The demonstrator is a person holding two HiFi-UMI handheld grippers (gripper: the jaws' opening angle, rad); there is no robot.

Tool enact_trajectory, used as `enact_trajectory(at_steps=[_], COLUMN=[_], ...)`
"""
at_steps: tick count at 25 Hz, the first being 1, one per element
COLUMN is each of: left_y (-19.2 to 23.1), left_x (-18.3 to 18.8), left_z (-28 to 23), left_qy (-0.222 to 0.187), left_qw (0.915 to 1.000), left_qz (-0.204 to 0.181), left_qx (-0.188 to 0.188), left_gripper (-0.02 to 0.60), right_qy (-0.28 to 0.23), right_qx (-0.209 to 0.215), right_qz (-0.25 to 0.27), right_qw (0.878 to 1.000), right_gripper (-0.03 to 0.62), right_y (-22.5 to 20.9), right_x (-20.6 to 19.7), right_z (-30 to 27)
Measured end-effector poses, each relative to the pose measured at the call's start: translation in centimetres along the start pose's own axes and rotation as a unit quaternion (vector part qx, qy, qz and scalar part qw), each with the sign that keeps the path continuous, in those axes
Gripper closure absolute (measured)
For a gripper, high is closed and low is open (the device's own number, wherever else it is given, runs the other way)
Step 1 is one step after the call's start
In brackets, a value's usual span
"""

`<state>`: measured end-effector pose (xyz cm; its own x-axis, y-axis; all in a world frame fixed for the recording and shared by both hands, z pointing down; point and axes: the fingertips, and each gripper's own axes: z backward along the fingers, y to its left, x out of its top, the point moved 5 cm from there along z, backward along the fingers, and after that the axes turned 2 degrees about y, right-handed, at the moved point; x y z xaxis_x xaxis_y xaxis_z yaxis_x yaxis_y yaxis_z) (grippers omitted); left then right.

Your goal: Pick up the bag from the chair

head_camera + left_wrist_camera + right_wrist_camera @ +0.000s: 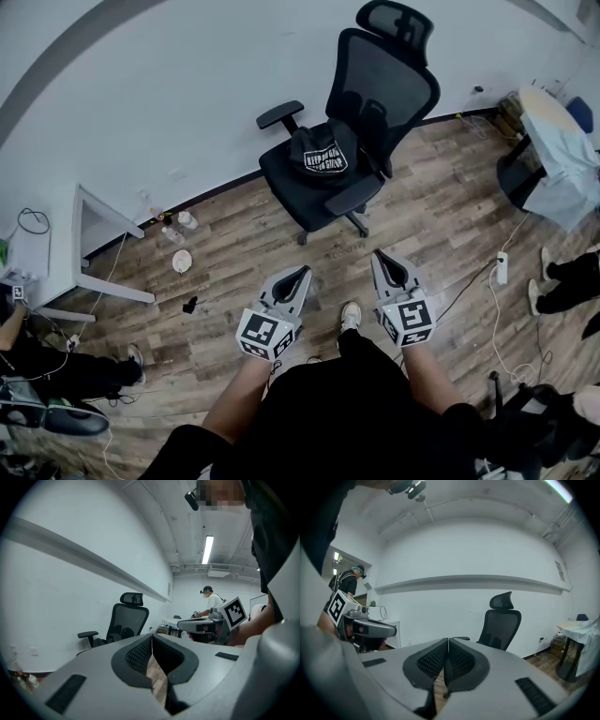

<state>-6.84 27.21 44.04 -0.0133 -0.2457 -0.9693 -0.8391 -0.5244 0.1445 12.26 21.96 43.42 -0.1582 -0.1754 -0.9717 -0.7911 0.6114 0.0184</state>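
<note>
You're standing on a wood-plank floor (pixel 234 281) with a white wall (pixel 187 84) running across ahead of you. The black mesh office chair (pixel 375 103) stands near that wall, headrest up, seat turned toward you. Off to your left there's a white table (pixel 56 248), and to your right a round table under a pale cloth (pixel 553 122).

The bag (pixel 319 152) is right there on the chair seat: black, with white print on its face, slumped against the backrest between the two armrests.

Your left gripper (pixel 298 274) is out in front of you, well short of the chair, its jaws pressed together at the tips with nothing in them. Your right gripper (pixel 382 256) sits beside it, apart from it, also well apart from the chair, jaws closed tip to tip and empty.

A few bottles (pixel 183 222) stand at the wall's foot to the left, and a power strip (pixel 501 267) lies on the floor to the right.
</note>
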Motion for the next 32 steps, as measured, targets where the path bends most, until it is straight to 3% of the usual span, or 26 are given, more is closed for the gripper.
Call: enact_trajectory(at_steps=[9, 14, 21, 32], left_y=[1.9, 2.4, 4.1, 7.7], left_x=[1.7, 2.8, 4.4, 5.5], left_z=[-6.7, -10.7, -15.6, -18.4], left_qy=[0.017, 0.032, 0.033, 0.011], left_qw=[0.9997, 0.9987, 0.9978, 0.9971], left_qz=[0.001, -0.030, -0.036, -0.010], left_qx=[0.020, 0.026, 0.045, 0.075], left_gripper=[0.558, 0.558, 0.558, 0.558], right_qy=[0.001, -0.002, -0.007, -0.001], right_qx=[0.009, 0.015, 0.014, 0.048], right_qz=[-0.008, -0.012, -0.037, -0.031], right_qw=[1.000, 1.000, 0.999, 0.998], right_gripper=[0.574, 0.572, 0.574, 0.574], right_y=[-6.7, -10.1, -14.6, -15.8], right_x=[0.6, 1.0, 0.7, 1.9], right_z=[-4.2, -6.3, -8.9, -14.3])
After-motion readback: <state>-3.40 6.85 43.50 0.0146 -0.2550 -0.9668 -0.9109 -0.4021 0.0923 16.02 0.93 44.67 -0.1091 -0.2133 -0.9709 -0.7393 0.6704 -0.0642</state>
